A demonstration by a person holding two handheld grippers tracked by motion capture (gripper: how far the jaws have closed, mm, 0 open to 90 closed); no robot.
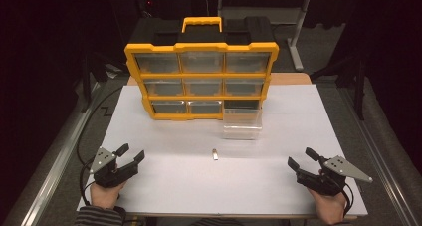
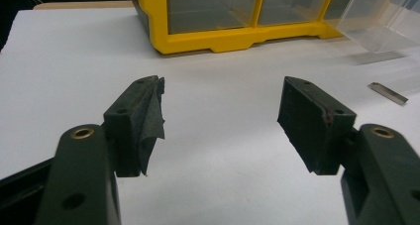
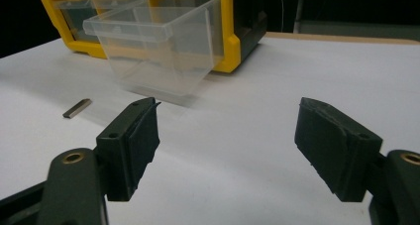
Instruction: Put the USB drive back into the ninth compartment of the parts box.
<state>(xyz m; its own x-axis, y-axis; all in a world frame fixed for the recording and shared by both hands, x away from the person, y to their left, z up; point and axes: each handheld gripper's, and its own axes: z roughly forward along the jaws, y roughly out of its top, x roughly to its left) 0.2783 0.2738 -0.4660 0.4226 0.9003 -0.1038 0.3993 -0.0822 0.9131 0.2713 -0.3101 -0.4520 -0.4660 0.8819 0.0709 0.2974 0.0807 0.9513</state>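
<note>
A yellow organiser case (image 1: 201,79) with clear drawers stands upright at the back of the white table (image 1: 164,186). One clear drawer (image 1: 242,123) is pulled out and sits on the table in front of the case's empty lower right slot; it also appears as the clear drawer (image 3: 156,46) and the clear drawer (image 2: 381,17). A small flat metal piece (image 1: 215,155) lies mid-table, seen too as the metal piece (image 2: 388,93) and the metal piece (image 3: 77,108). My left gripper (image 1: 130,154) rests open near the front left. My right gripper (image 1: 300,157) rests open near the front right. Both hold nothing.
The table's front edge (image 1: 224,215) lies just past the hands. A metal rail (image 1: 54,161) runs along the left side, and a grey table leg (image 1: 296,37) stands behind the case. Cables trail from both grippers.
</note>
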